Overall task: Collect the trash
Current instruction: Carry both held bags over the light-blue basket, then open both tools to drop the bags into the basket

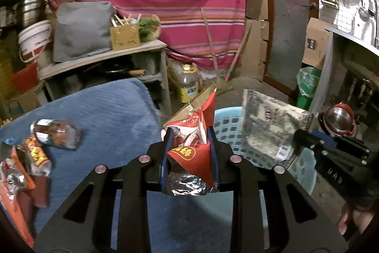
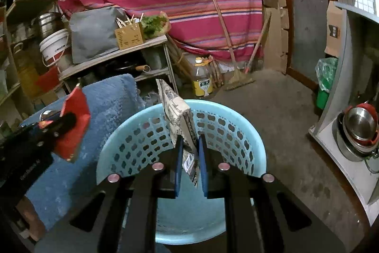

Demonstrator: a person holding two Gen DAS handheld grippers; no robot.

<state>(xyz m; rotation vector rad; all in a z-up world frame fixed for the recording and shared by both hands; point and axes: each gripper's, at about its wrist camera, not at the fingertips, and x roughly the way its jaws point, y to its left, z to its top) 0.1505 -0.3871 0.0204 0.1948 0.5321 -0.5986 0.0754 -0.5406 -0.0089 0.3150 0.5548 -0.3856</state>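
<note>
The left gripper is closed on a crumpled red and white snack packet with a silver foil lining; the packet fills the narrow gap between the two blue-padded fingers and its upper end sticks up above the fingertips. In the left wrist view this gripper stands over the edge of a blue textured cloth covering the table, just beside the rim of a round light blue perforated plastic basket. The right gripper is clamped fully shut on a flat grey and white printed packet, held edge-on and upright, its lower end with a barcode label caught between the fingers. In the right wrist view that packet and the fingertips sit directly above the open mouth of the basket, whose visible floor shows no contents. The left gripper with its red packet appears at the left of that view, over the blue cloth and beside the basket. More litter remains on the cloth, well apart from both grippers: a clear plastic bottle with a printed label lying on its side, and several orange and white wrappers at the left edge, blurred.
</note>
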